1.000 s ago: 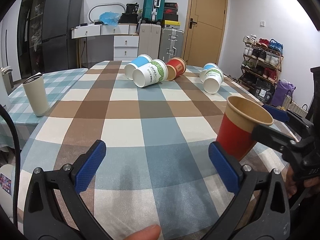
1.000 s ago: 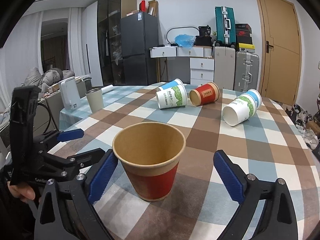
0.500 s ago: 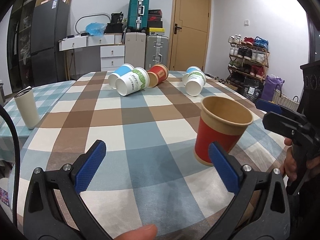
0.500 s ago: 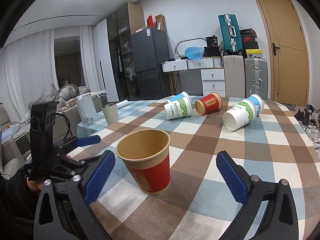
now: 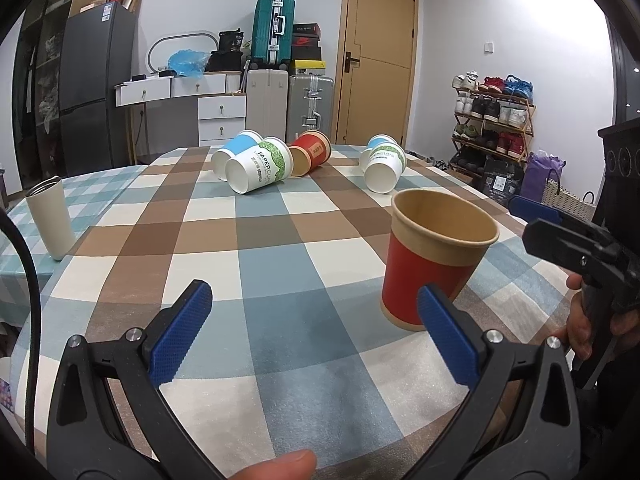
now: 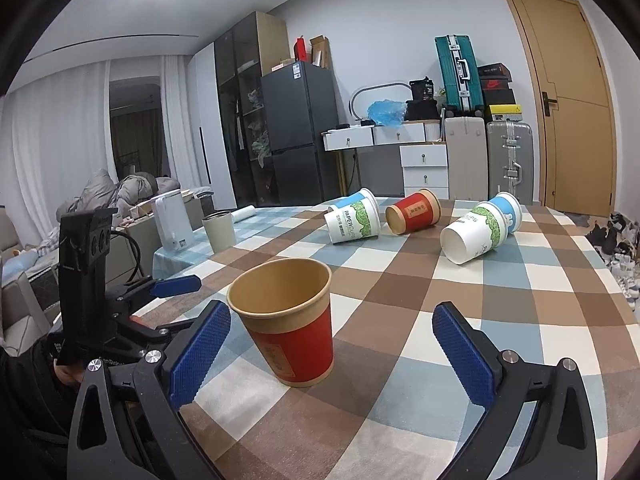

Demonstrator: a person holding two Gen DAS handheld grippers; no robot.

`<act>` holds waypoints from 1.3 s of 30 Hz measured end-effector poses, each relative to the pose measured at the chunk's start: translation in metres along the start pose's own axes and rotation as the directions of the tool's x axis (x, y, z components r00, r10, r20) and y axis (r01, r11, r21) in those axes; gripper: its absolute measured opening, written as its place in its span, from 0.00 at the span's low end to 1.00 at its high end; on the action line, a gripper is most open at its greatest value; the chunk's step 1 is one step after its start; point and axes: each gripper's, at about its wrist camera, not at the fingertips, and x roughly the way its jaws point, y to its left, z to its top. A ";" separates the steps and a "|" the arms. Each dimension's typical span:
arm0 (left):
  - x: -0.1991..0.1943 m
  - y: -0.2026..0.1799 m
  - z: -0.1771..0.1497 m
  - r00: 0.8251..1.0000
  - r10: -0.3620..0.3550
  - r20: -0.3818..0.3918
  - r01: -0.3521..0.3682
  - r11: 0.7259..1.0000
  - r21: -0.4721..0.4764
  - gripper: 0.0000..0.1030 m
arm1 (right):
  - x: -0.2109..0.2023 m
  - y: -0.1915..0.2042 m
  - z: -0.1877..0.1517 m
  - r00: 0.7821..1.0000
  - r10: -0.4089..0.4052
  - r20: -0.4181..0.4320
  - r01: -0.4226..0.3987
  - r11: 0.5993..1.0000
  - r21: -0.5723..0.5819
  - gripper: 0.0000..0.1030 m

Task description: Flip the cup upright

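Note:
A red paper cup (image 5: pixel 434 262) stands upright on the checked tablecloth (image 5: pixel 280 304); it also shows in the right wrist view (image 6: pixel 290 326). My left gripper (image 5: pixel 316 338) is open and empty, the cup just beyond its right finger. My right gripper (image 6: pixel 332 350) is open and empty, drawn back from the cup, which stands nearer its left finger. Further back several cups lie on their sides: a green-print white cup (image 5: pixel 260 166), a red cup (image 5: pixel 310 152), a white cup (image 5: pixel 384 168) with a blue one behind.
A grey tumbler (image 5: pixel 50 218) stands at the table's left edge, and shows in the right wrist view (image 6: pixel 219 230) beside a white kettle (image 6: pixel 172 222). The right gripper (image 5: pixel 576 236) shows at the right of the left wrist view. Suitcases, drawers and a shoe rack stand beyond the table.
The right gripper let go of the red cup, which now stands upright on the table, and drew back. The left gripper shifted so the cup sits closer to its right finger.

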 end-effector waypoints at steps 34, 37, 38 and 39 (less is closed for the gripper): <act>-0.003 0.009 0.003 1.000 0.005 0.016 -0.005 1.000 -0.022 0.99 | 0.001 0.003 -0.003 1.000 0.010 -0.009 -0.010 1.000 -0.017 1.00; -0.003 0.009 0.003 1.000 0.004 0.017 -0.003 1.000 -0.021 0.99 | 0.001 0.003 -0.002 1.000 0.009 -0.009 -0.009 1.000 -0.017 1.00; -0.003 0.009 0.003 1.000 0.005 0.017 -0.004 1.000 -0.021 0.99 | 0.001 0.002 -0.003 1.000 0.009 -0.009 -0.009 1.000 -0.017 1.00; -0.003 0.009 0.003 1.000 0.005 0.017 -0.005 1.000 -0.021 0.99 | 0.001 0.003 -0.002 1.000 0.009 -0.009 -0.009 1.000 -0.017 1.00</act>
